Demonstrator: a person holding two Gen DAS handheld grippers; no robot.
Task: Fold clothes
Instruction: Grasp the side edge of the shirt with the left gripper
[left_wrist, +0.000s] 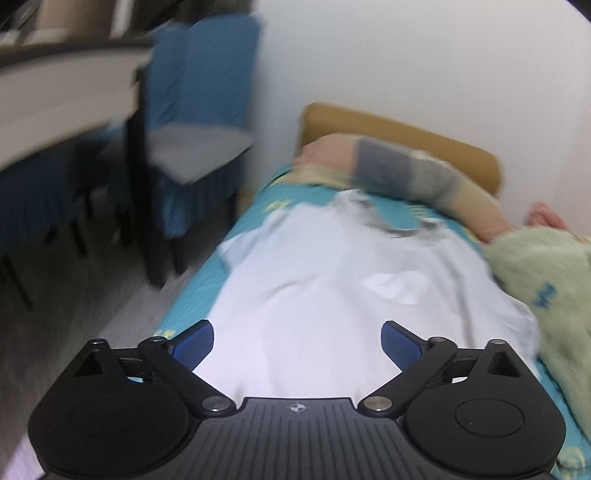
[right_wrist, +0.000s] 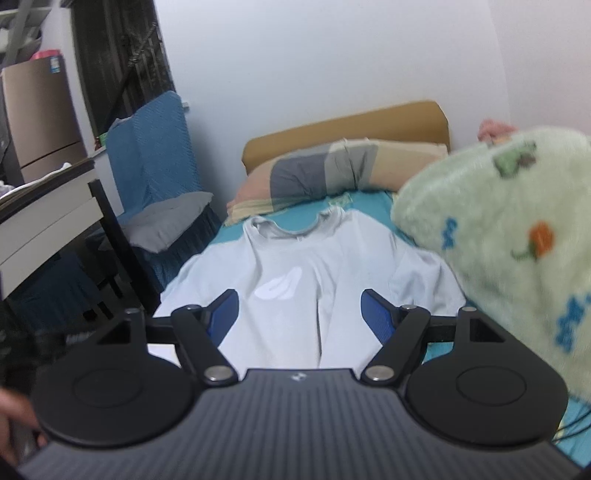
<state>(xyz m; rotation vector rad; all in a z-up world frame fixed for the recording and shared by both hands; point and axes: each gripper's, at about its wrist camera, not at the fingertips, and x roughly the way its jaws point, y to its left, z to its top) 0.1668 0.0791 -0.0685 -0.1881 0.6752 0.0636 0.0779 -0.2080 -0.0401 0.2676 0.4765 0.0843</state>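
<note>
A pale blue-white T-shirt with a white chest logo lies spread face up on a bed with a turquoise sheet, collar toward the headboard. It also shows in the right wrist view, with a lengthwise crease down its middle. My left gripper is open and empty, hovering over the shirt's lower part near the hem. My right gripper is open and empty, above the shirt's lower half. The left wrist view is blurred.
A fluffy green blanket lies heaped on the bed's right side against the shirt. A striped pillow lies by the tan headboard. A blue-covered chair and a desk stand left of the bed.
</note>
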